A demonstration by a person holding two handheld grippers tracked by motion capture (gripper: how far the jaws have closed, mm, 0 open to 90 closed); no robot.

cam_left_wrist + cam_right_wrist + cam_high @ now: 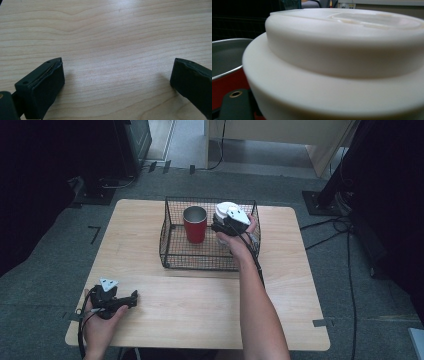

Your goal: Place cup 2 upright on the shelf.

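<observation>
A white lidded cup (pixel 225 209) stands in the right half of a black wire basket (pixel 172 256), beside a red cup (pixel 195 224) with a steel inside. My right gripper (pixel 220 226) is right at the white cup, held from the near side. In the right gripper view the white cup (pixel 337 62) is so close that it hides the fingertips; one black finger (pixel 235 105) shows at the lower left beside the red cup (pixel 225 83). My left gripper (pixel 131 299) lies on the wooden table (pixel 200 310) near its front left corner, open (pixel 117 82) with bare wood between its fingers.
The basket sits at the back middle of the table. Dark equipment and stands surround the table on the grey floor, with cables (pixel 340 227) at the right.
</observation>
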